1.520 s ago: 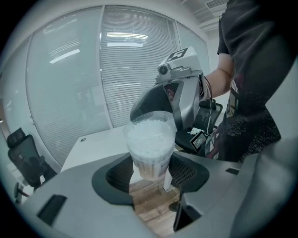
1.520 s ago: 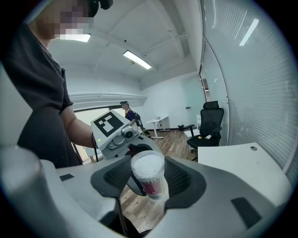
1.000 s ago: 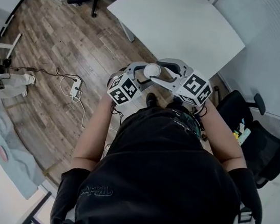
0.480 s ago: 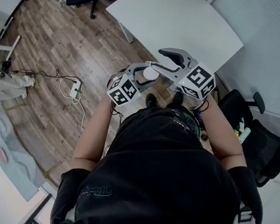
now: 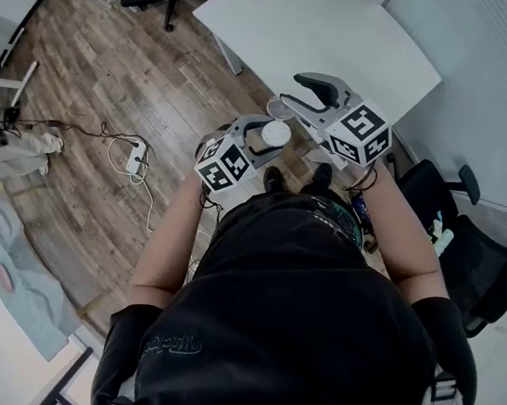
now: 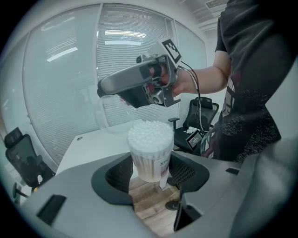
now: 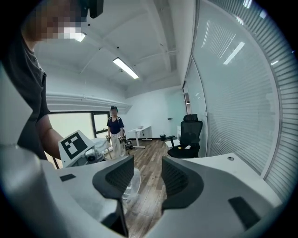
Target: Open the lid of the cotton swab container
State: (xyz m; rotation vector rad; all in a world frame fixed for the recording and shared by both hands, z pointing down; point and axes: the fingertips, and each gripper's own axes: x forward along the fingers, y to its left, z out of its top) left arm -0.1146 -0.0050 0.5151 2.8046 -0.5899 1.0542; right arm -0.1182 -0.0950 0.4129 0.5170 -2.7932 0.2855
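Two grippers are up in the air in front of the person, with nothing resting on the white table [image 5: 332, 40].

Left gripper [image 6: 151, 171]: pads are clamped on the lower body of the cotton swab container [image 6: 150, 160]. The container is upright with its top bare, and the swab heads [image 6: 150, 135] are packed to the rim.

Up and beyond it is the clear lid [image 6: 108, 114]. It is off the container, apart from it, and hangs at the tip of the right gripper [image 7: 148, 179].

Right jaws have just been closing. The lid stands edge-on between them, against the left-hand pad. Contact on the other pad is hard to read through the clear plastic. The lid stays aloft at the gripper's tip, so I judge it pinched.

Step in hand, by my reading: the lid is freed and held clear of the container, so the opening itself is all but done.

The next move calls for a steady pinch on a thin, slippery lid and somewhere to set it down; the table is nearest. The left hand must hold the container upright so no swabs spill.
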